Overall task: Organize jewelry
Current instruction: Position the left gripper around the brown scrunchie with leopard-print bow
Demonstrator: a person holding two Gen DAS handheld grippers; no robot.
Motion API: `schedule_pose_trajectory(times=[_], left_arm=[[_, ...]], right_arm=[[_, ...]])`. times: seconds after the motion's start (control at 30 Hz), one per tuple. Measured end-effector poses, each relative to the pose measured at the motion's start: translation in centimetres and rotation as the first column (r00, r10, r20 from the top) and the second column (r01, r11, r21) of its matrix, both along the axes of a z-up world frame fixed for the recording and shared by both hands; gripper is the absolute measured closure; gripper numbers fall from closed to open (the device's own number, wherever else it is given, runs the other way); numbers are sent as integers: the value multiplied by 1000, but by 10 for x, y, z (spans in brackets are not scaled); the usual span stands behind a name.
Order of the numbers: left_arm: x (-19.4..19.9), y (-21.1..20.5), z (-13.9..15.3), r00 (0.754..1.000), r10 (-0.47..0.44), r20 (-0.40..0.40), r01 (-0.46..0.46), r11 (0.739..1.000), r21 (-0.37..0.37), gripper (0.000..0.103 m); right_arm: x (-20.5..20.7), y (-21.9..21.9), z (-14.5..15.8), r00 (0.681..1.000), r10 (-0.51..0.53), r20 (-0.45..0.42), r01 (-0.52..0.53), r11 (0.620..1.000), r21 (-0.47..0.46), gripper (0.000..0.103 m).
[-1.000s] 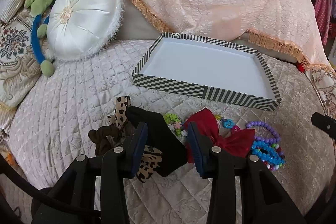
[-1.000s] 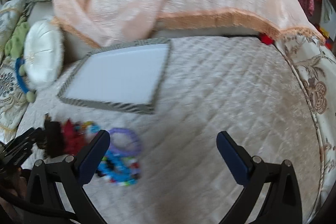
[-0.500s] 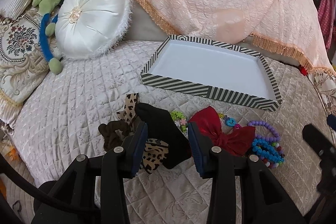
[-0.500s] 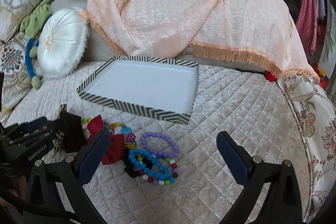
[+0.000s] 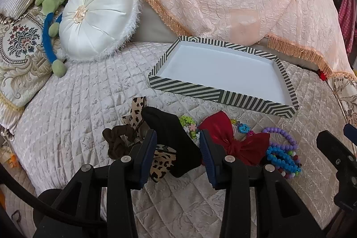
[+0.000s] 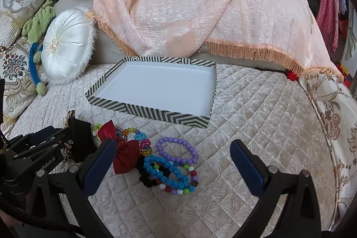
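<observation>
The right gripper (image 6: 171, 164) has swung over the bracelets (image 6: 171, 168), spread; left gripper (image 5: 177, 148) pinches a black bow (image 5: 171, 139); tray (image 5: 191, 88) bare.

One striped tray (image 6: 147, 113) lies on the bed. In front of it: one red bow (image 6: 125, 154), one purple bracelet (image 6: 178, 150), one blue bracelet (image 6: 165, 172), one leopard bow (image 5: 137, 112), one brown scrunchie (image 5: 117, 142). Left of the tray: one round cushion (image 5: 96, 17).

Legible text: one item only.
Wording: "Robot.AI", white print; leading characters cut off, unreadable.
Carrier: black arm of the left hand-held gripper (image 6: 73, 137), seen near left in the right wrist view.
Other surfaces: no readable lettering, numbers or signs.
</observation>
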State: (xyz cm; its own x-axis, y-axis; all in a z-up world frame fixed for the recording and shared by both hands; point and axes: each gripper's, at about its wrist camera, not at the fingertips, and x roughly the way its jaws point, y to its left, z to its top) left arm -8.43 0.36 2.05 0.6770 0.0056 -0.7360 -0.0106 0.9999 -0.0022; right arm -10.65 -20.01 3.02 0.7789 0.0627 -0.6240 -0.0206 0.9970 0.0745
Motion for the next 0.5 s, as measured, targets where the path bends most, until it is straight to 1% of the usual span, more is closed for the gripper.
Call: schedule_pose_trajectory(times=[0.5], left_arm=[[-2,-5,3,1000,0,5,0,1000,-1,88]], right_arm=[[2,-3,-1,1000,-12,-4,12,1000,9,0]])
